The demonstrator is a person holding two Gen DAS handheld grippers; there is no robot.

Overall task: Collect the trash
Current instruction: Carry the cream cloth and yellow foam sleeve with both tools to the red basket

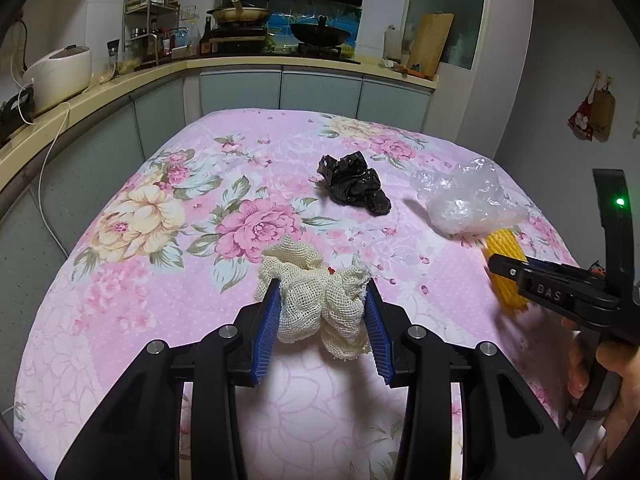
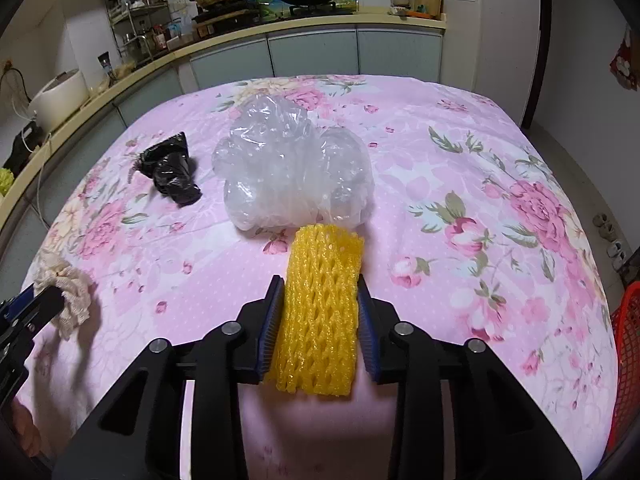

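A cream mesh cloth point(image 1: 320, 300) sits crumpled between the blue pads of my left gripper point(image 1: 322, 312), which is shut on it just above the pink floral tablecloth point(image 1: 160, 208). A yellow foam fruit net point(image 2: 320, 320) lies lengthwise between the pads of my right gripper point(image 2: 320, 320), and both pads press its sides. In the left wrist view the right gripper point(image 1: 508, 276) and the yellow net point(image 1: 506, 276) appear at the right. In the right wrist view the left gripper point(image 2: 36, 300) shows with the cream cloth point(image 2: 68, 292). A crumpled black bag point(image 1: 354, 184) and a clear plastic bag point(image 2: 288, 172) lie further back.
A red mesh basket point(image 2: 626, 356) stands off the table's right edge. A kitchen counter point(image 1: 120, 84) with a rice cooker point(image 1: 60, 72), a rack and a stove runs behind and to the left. A hand point(image 1: 616, 380) holds the right gripper's handle.
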